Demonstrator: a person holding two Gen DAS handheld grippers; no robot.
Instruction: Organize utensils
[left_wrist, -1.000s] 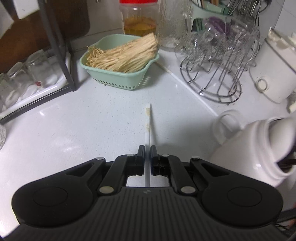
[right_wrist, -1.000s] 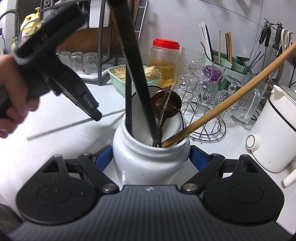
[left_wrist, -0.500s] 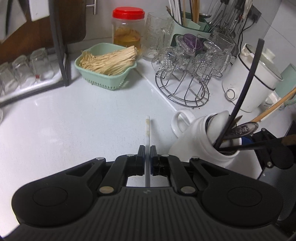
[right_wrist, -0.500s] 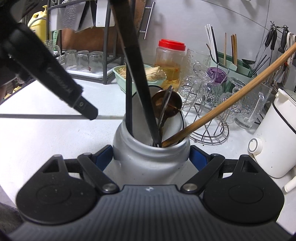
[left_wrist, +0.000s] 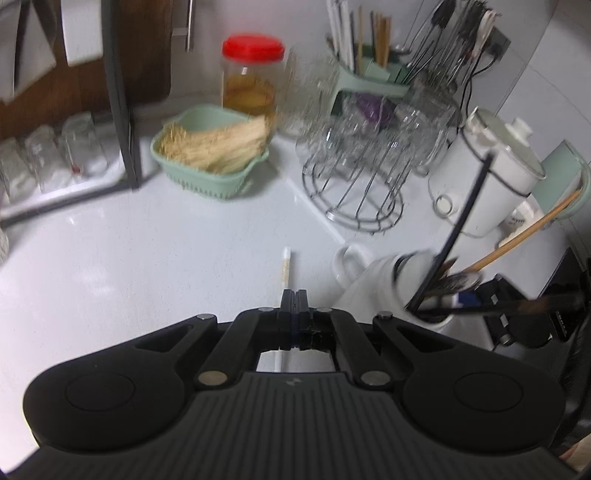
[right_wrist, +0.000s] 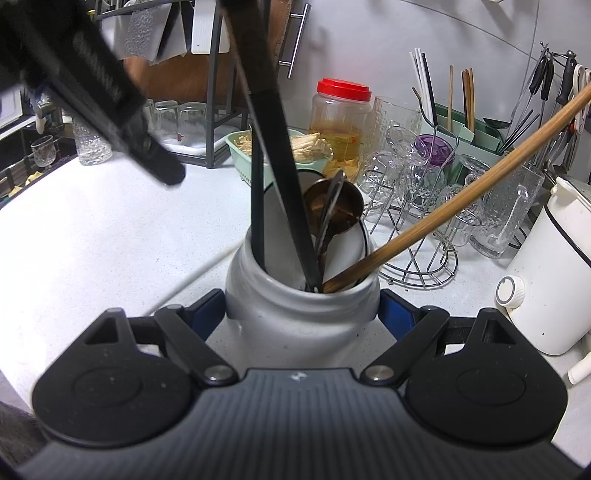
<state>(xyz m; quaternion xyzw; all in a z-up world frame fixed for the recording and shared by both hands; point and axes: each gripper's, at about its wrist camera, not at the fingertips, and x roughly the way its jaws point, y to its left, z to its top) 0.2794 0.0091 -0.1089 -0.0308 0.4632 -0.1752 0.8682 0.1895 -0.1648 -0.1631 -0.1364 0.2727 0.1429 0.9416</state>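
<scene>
Left claw (left_wrist: 294, 295) pinches a white chopstick (left_wrist: 285, 266); only the right view shows right claw (right_wrist: 301, 306) clamping the jar (right_wrist: 295, 314).

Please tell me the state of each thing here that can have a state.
Left gripper: shut on the white chopstick.
Right gripper: closed around the white jar.
White jar: upright, utensils inside.
Wooden spoon: leaning in the jar.
Red-lidded jar: closed.
Green basket: filled with sticks.
</scene>
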